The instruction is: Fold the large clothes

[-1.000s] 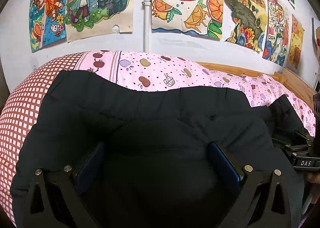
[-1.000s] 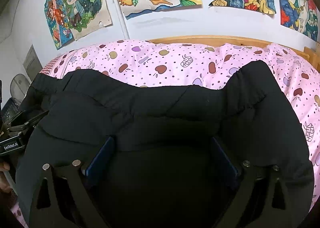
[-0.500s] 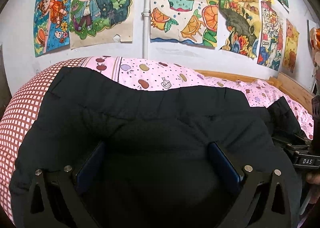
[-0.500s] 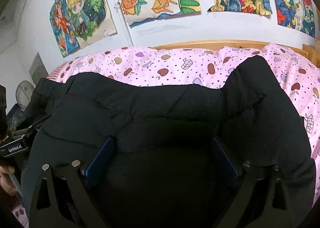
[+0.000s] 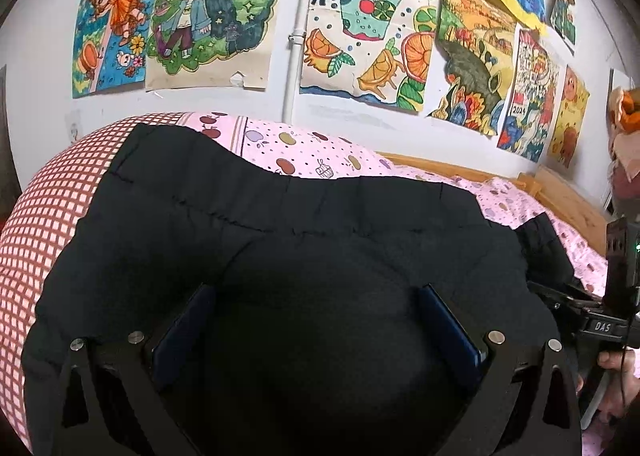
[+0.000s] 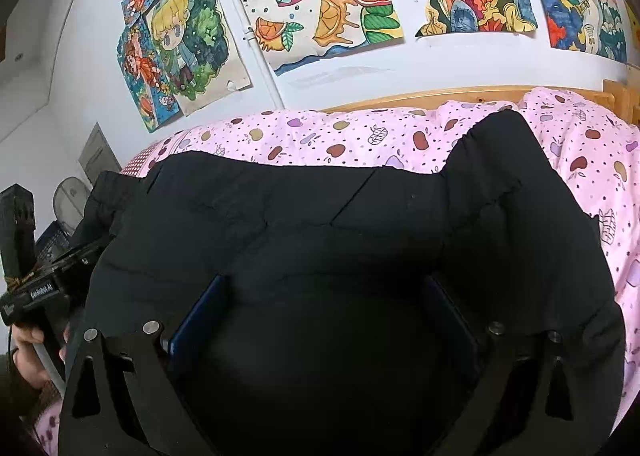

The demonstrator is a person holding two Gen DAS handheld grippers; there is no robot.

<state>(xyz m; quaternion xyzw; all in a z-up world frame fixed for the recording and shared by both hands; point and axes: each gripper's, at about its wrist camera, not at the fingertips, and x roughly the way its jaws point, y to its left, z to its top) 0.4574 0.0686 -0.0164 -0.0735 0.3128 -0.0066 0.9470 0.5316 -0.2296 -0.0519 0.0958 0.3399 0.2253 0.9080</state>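
A black padded garment [image 5: 280,224] lies bunched on the pink fruit-print bedding [image 5: 320,152] and fills the lower half of both views. My left gripper [image 5: 316,292] has its blue-padded fingers [image 5: 180,328] set wide, pressed into a thick mound of the garment that bulges between them. My right gripper [image 6: 325,282] grips the same garment [image 6: 320,208] in the same way, further right along it. Fabric hides the fingertips of both. Each gripper shows at the edge of the other's view, the right gripper [image 5: 600,324] and the left gripper [image 6: 36,292].
A red-and-white checked cover [image 5: 44,208] lies at the left of the bed. A wooden bed frame [image 6: 420,100] runs along the wall behind. Painted posters [image 5: 360,36] and a white pipe [image 5: 294,48] hang on the wall. A hand [image 6: 28,340] holds the left gripper.
Both grippers have moved forward toward the wall with the garment still between their fingers. The posters look larger, and the right wrist view has tilted.
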